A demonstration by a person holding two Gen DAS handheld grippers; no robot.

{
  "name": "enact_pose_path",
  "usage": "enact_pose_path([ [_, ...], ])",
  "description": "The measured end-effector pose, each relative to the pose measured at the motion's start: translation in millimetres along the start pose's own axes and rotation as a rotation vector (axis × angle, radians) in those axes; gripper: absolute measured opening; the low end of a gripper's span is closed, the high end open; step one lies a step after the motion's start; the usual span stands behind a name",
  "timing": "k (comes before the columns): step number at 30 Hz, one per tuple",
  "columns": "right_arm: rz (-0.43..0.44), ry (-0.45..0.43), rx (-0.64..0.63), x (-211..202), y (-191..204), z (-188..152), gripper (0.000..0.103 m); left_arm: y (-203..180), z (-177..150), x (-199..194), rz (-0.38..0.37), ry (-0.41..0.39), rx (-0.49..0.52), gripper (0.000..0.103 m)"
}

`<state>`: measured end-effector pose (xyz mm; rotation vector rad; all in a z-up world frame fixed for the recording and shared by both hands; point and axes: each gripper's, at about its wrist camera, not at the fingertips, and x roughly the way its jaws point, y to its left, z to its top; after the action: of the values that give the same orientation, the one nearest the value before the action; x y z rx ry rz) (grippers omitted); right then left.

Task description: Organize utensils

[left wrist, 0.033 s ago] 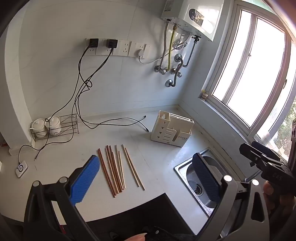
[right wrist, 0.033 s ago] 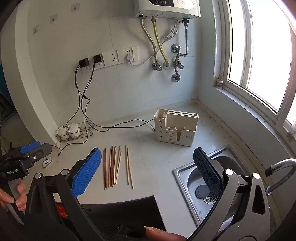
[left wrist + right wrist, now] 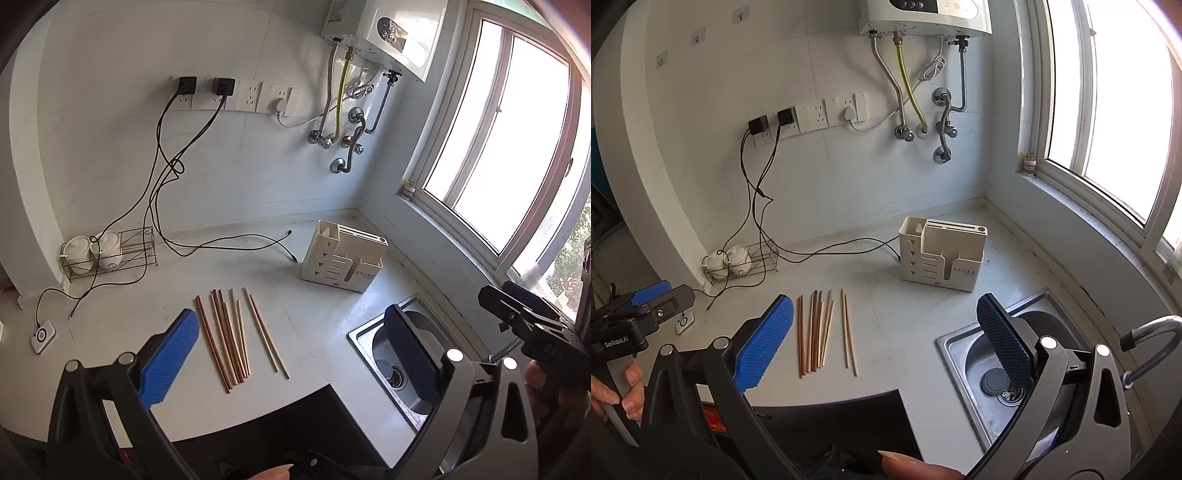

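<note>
Above the near counter edge, left gripper (image 3: 291,354) held clear of everything, blue pads spread wide apart, nothing between them. Right gripper (image 3: 886,347) likewise raised, jaws wide apart and empty, its right finger over the sink (image 3: 964,341).

Chopsticks (image 3: 236,332) lie flat on the white counter (image 3: 140,332), just ahead of both grippers and closest to each one's left pad. Roughly parallel, pointing away from the counter edge. Main cluster loosely bunched, some touching or crossing; one reddish stick slightly apart on the left, a paler pair set off to the right. Exact count hard to fix in the bunch.

Beyond and to the right, cream utensil holder (image 3: 341,260) stands upright near the back corner, well apart from the chopsticks, several slots open at the top. Slots look empty from here.

Further out: black cables (image 3: 221,245) trail from wall sockets across the counter toward the holder. Wire rack (image 3: 142,243) with two white lidded pots (image 3: 92,251) at far left. Small white device (image 3: 43,335) on a cord near the left edge. Water heater (image 3: 388,35) on the wall; window (image 3: 517,147) at right.
</note>
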<state>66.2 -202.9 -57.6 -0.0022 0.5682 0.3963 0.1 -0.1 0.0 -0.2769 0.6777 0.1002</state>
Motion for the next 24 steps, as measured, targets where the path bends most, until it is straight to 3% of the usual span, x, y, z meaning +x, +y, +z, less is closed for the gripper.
enact_pose_path([
  [24,0.000,0.004,0.005,1.8,-4.5,1.7,0.095,2.0,-0.1,2.6,-0.003,0.007,-0.008,0.098],
])
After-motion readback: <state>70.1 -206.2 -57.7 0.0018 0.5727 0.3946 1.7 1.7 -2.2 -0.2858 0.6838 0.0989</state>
